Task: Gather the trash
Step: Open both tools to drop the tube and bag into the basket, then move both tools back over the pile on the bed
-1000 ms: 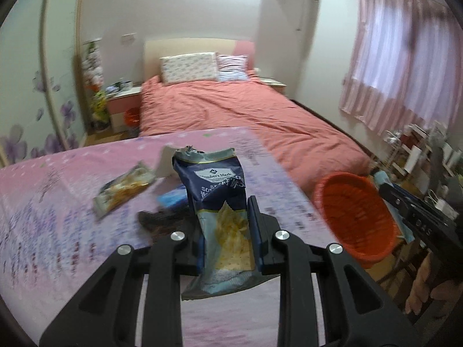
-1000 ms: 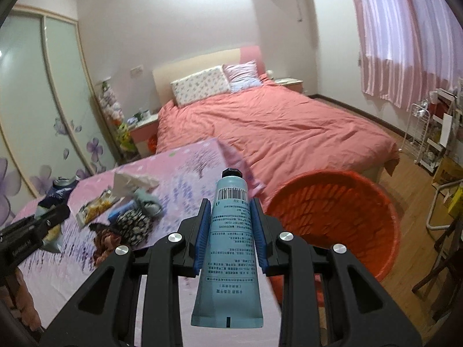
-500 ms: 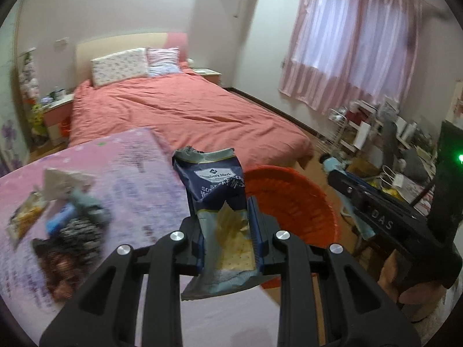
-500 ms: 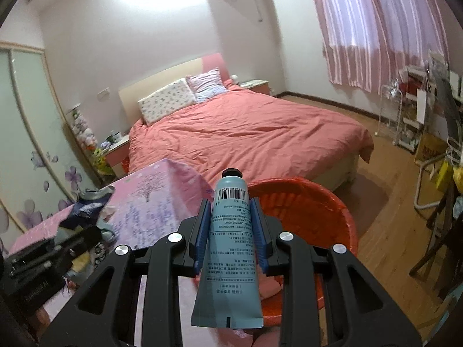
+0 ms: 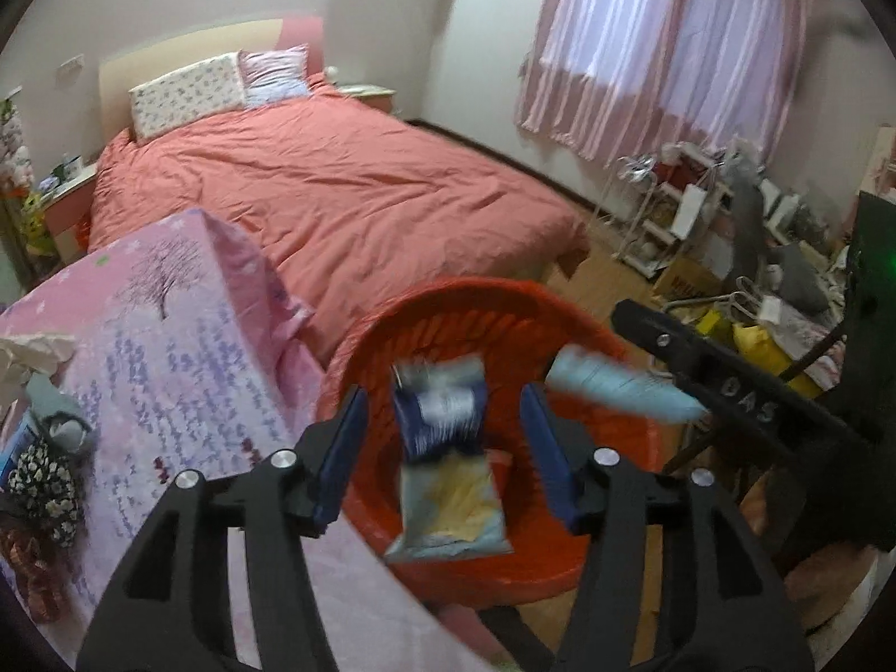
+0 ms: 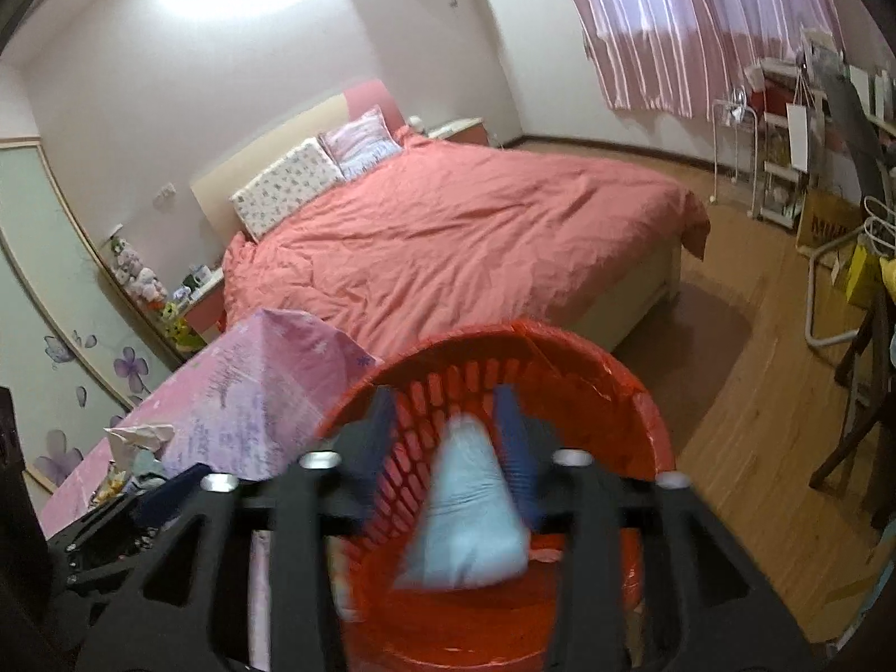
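- Chip bag [image 5: 445, 459] between the left gripper's [image 5: 445, 448] blue pads, clear of both, blurred, above the orange basket [image 5: 627, 509].
- Pale blue tube [image 6: 467, 521] between the right gripper's [image 6: 448, 448] pads, near the right-hand one, contact not clear, blurred, over the basket [image 6: 644, 420] mouth.
- From the left wrist view, same tube [image 5: 616, 386] slanting above the basket's far side, by the right gripper's black finger [image 5: 745, 392].
- Left jaws opening, about half spread, gripping nothing.
- Right jaws opening, about half spread, no firm hold on the tube visible.
- Bag: crinkly foil, dark blue top, yellow and pale lower half, flat.
- Tube: soft plastic, tapering to a narrow end.
- Basket: round, orange plastic, slotted lattice wall, standing beside the pink floral-cloth table [image 5: 185, 358].
- More litter at the table's left edge [image 5: 45, 448]: patterned wrappers, crumpled paper.
- Behind: bed [image 5: 313, 179] with wrinkled salmon cover.
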`<control>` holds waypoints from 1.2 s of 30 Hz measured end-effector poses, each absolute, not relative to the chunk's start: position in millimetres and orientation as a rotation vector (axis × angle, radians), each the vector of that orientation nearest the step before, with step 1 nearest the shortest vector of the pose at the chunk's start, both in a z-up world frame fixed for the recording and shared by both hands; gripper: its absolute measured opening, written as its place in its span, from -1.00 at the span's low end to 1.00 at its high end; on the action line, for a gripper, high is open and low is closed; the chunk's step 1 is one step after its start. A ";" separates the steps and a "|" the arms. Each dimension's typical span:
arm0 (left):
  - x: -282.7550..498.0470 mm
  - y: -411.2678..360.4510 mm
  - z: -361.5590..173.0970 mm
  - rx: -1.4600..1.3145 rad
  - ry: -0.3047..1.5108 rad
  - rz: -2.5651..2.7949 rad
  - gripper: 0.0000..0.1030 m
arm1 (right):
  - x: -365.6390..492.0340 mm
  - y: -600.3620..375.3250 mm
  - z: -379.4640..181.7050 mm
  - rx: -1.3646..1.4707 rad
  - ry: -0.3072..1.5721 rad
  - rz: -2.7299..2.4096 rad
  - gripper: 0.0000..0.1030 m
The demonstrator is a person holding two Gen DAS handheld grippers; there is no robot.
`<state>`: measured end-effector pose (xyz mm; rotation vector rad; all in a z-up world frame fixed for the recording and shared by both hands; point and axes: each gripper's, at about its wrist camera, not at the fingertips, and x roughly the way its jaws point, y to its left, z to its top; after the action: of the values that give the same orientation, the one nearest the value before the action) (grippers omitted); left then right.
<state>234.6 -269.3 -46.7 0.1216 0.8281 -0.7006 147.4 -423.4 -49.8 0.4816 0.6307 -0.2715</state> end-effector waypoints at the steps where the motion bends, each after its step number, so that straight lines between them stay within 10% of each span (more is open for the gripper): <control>1: 237.7 -264.9 -50.2 0.125 0.833 -0.683 0.14 | 145.9 -424.8 -51.4 0.483 0.632 -0.277 0.11; 25: 229.7 -25.4 -50.4 0.081 0.798 -0.198 0.36 | 154.8 -306.5 -59.4 0.249 0.734 -0.163 0.12; 36: 238.7 38.2 -89.7 -0.069 0.888 -0.166 -0.09 | 148.3 -241.8 -61.4 0.152 0.775 -0.074 0.11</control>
<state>238.7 38.2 -89.7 -0.0686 0.8877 -0.1662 148.3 -241.8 -61.4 0.1521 0.7754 -0.0741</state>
